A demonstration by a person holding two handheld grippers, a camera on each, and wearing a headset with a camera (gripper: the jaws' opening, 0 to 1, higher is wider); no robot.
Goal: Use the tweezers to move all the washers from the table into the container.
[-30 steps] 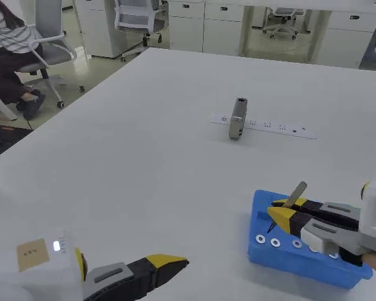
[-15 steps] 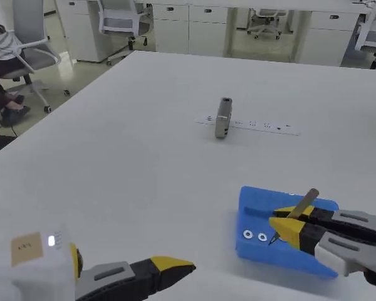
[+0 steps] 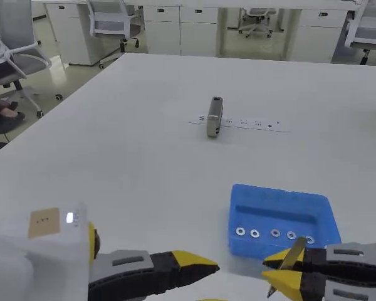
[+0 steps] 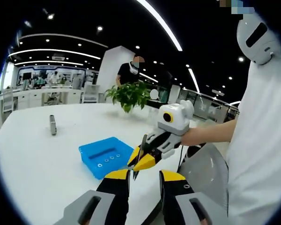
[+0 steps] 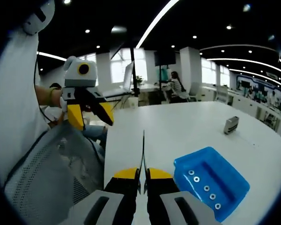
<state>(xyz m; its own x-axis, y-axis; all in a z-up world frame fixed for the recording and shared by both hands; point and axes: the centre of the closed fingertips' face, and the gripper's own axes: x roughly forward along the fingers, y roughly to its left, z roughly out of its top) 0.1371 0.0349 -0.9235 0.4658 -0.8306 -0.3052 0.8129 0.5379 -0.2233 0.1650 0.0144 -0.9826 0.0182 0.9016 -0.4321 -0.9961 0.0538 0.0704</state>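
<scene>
Blue plastic tray (image 3: 279, 204) is holding five metal washers (image 3: 274, 233), right gripper (image 3: 281, 271) is clamping slim tweezers (image 3: 294, 255), left gripper (image 3: 203, 268) is gaping empty; scanning for leftover washers seems wise.

The rectangular blue plastic container (image 3: 279, 205) sits on the wide white table (image 3: 144, 157), toward its near right edge. A row of small steel washers (image 3: 274, 233) lies in it along the near wall. Farther back, mid-table, lies a flat white power strip (image 3: 257, 124), with a small grey metal block (image 3: 215, 116) across its left end. At the near edge, the left gripper (image 3: 214, 269) hangs left of the container. The right gripper (image 3: 266, 266), with the thin metal tweezers (image 3: 294, 254), is just before it.
</scene>
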